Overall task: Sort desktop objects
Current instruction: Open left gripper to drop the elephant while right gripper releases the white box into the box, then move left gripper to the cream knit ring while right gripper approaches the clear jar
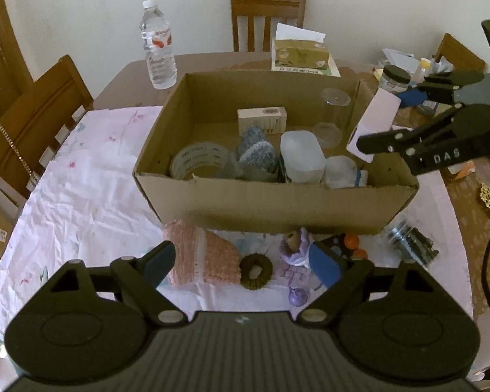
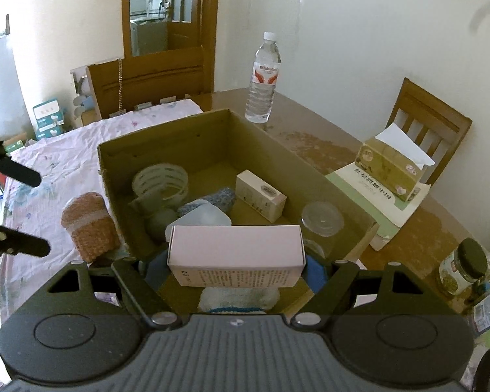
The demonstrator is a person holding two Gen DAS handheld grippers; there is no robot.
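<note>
A cardboard box (image 2: 212, 150) sits mid-bench on a pale cloth. The right tool (image 2: 235, 271) clenches a white carton (image 2: 235, 251) by its ends, held over the box's near rim at 6 o'clock of the right wrist view. Its printed side text is too small to read. The left tool (image 1: 241, 259) hangs spread and holding nothing above a pink knitted piece (image 1: 201, 256) and a brown ring (image 1: 256, 271), at 6 o'clock outside the box. Released here, the carton could catch the rim or land on the plastic tub (image 2: 199, 220) and tip out. "DAS" shows on the right tool's arm.
</note>
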